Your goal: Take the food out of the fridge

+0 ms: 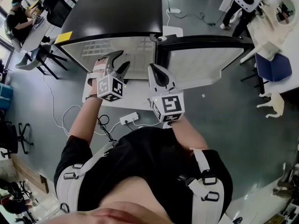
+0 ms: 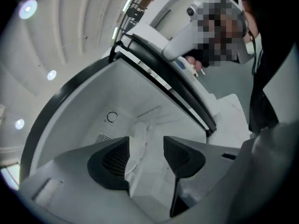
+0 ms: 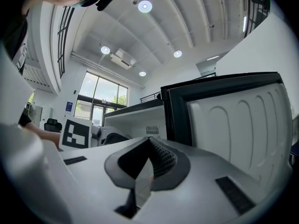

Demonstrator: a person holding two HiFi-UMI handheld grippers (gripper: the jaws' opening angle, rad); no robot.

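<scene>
A black-topped fridge (image 1: 117,13) stands with its door (image 1: 205,59) swung wide to the right. My left gripper (image 1: 120,62) is at the mouth of the white compartment (image 1: 107,50), open with nothing between its pads. In the left gripper view the gripper (image 2: 145,155) faces the bare white inner walls (image 2: 93,106) and a white shelf edge (image 2: 140,134); no food shows. My right gripper (image 1: 156,73) hangs beside it near the door's hinge side, shut and empty. In the right gripper view the gripper (image 3: 148,160) looks past the door's ribbed inner liner (image 3: 243,120).
A white power strip (image 1: 129,119) and cables lie on the grey floor before the fridge. Desks and chairs (image 1: 46,13) with a seated person stand at the far left. A blue chair (image 1: 273,66) and white table are at the right.
</scene>
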